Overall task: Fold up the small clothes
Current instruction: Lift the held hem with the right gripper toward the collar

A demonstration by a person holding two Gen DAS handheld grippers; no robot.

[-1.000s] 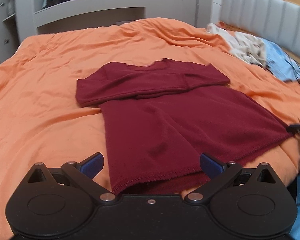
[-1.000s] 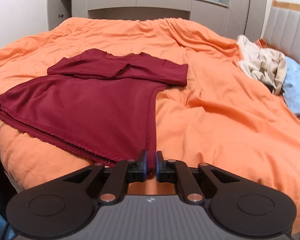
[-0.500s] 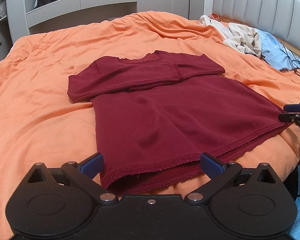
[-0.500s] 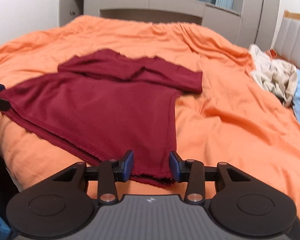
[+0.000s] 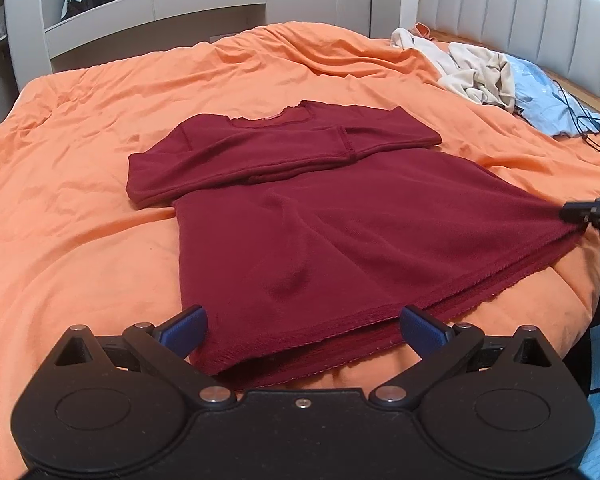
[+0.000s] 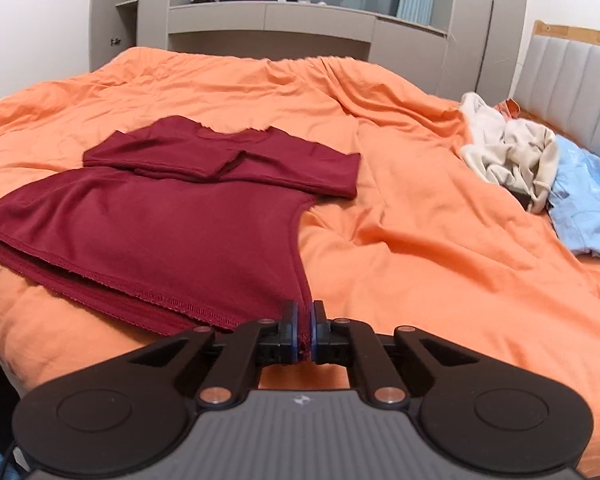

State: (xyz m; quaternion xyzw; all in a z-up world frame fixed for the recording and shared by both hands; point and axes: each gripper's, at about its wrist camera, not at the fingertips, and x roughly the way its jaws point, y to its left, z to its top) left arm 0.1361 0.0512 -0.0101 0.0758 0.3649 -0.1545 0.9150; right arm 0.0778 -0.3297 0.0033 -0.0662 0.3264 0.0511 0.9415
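Note:
A dark red long-sleeved top (image 5: 340, 216) lies flat on the orange bedcover (image 5: 80, 200), both sleeves folded across its chest. Its hem faces me. My left gripper (image 5: 302, 322) stands open, its blue pads either side of the hem's left corner, not pressing it. My right gripper (image 6: 305, 320) is shut on the hem's right corner of the red top (image 6: 172, 232). In the left wrist view the right gripper (image 5: 576, 214) shows at the far right, pinching that corner and drawing the cloth taut.
A heap of cream clothes (image 6: 508, 156) and a light blue garment (image 6: 584, 208) lie near the padded headboard (image 5: 520, 28). A black cable (image 5: 588, 128) trails over the blue garment. Grey cupboards (image 6: 280, 28) stand beyond the bed. The bed's near edge drops off just below the hem.
My right gripper let go of the hem corner, opened, then shut on it again. The left gripper stayed open over the hem's left corner.

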